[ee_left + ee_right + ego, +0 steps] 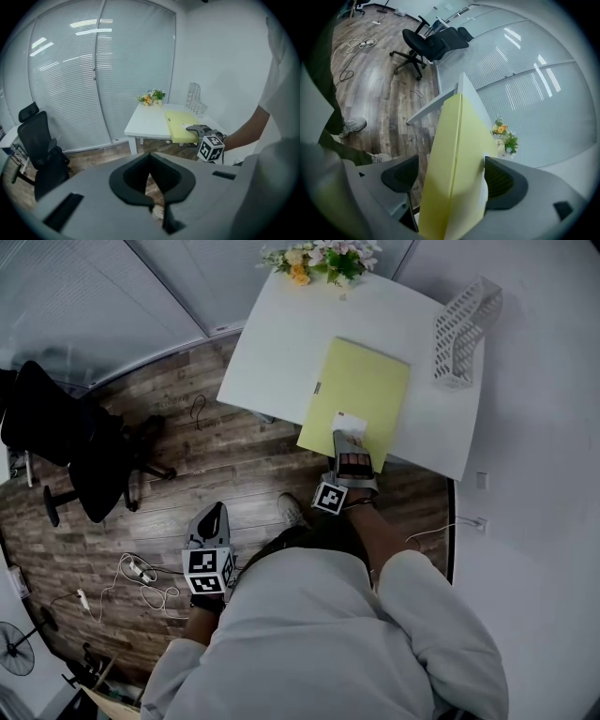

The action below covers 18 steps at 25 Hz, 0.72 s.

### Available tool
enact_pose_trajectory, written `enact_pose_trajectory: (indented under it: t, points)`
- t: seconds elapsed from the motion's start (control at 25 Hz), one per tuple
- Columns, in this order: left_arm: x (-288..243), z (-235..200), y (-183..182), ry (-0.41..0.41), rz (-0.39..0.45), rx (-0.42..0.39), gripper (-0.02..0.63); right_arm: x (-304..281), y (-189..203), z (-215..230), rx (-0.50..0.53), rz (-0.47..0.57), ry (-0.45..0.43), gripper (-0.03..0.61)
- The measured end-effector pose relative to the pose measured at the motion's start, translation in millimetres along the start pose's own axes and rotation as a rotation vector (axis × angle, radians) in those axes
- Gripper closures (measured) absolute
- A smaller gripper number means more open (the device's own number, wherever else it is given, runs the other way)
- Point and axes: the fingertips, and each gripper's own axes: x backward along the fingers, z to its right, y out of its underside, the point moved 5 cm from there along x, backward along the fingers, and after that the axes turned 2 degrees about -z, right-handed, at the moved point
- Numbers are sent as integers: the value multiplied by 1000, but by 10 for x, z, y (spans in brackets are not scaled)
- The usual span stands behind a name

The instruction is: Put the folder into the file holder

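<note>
My right claw (450, 179) is closed on the near edge of the yellow folder (361, 390), one jaw on each face, right where a small white label (349, 422) sits. The folder lies flat on the white table (272, 343), with its near edge reaching the table's front edge, where I grip it. The white mesh file holder (464, 329) stands upright near the table's far right corner, apart from the folder, with bare tabletop between them. A bunch of flowers (323, 261) sits at the far edge of the table. My left claw (156, 200) is down by my side over the wooden floor (234, 465), its jaws closed together with nothing in them. Farther out to the left stand a black office chair (66, 427) and some loose cables (141, 573) on the floor.
</note>
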Motion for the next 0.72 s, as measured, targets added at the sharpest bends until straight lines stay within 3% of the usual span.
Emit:
enact_pose_trajectory:
  t: [0.16, 0.28, 0.32, 0.36, 0.72]
  points:
    - [-75, -7, -66, 7, -21, -16, 606, -85, 15, -39, -6, 14, 14, 156]
    - [-133, -14, -94, 15, -32, -24, 606, -99, 28, -60, -69, 48, 15, 168]
    - [-148, -23, -99, 17, -35, -26, 606, -96, 25, -49, -94, 61, 14, 241]
    - [-164, -30, -105, 19, -37, -27, 606, -93, 25, -33, -109, 69, 12, 247]
    - [-369, 60, -331, 59, 5, -22, 606, 147, 230, 257, -148, 106, -25, 268]
